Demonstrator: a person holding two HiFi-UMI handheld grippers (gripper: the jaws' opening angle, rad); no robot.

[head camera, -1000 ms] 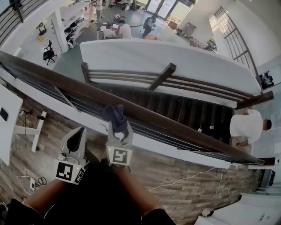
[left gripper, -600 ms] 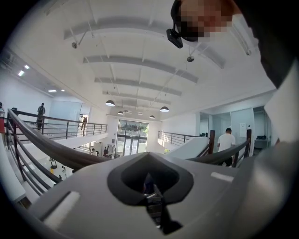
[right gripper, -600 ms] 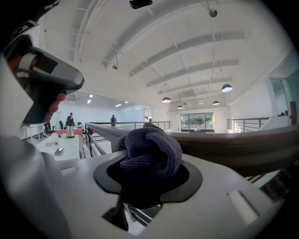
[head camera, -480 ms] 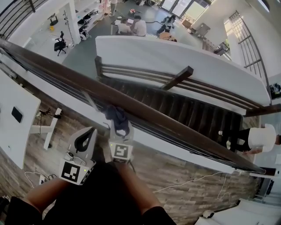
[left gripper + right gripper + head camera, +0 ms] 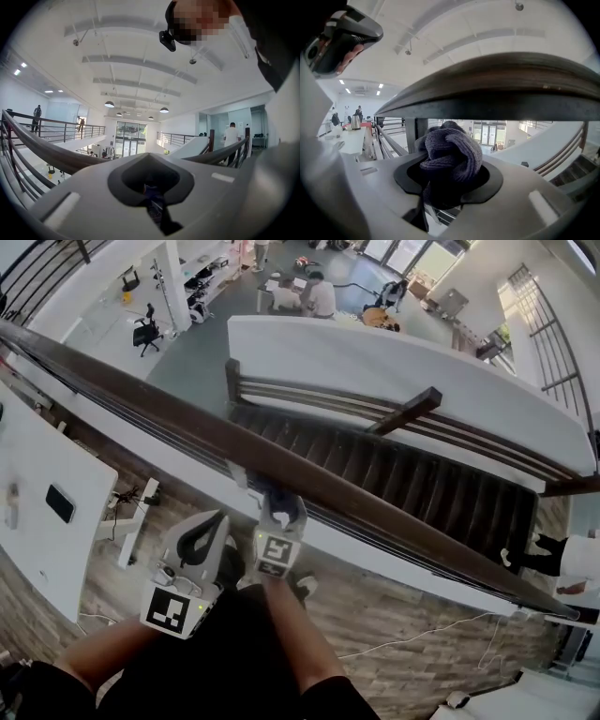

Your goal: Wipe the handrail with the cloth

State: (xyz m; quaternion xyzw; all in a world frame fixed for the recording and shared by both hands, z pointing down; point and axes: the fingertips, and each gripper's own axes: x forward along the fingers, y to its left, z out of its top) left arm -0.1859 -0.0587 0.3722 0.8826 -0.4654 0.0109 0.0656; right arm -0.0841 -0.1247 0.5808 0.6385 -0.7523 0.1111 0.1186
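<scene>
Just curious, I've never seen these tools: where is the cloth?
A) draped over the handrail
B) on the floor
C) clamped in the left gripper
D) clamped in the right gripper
D: the right gripper is shut on the bunched purple cloth, just under the handrail.

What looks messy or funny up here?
Nothing is broken or spilled. The cloth is just wadded into a ball in the right gripper, below the handrail rather than spread flat on it.
</scene>
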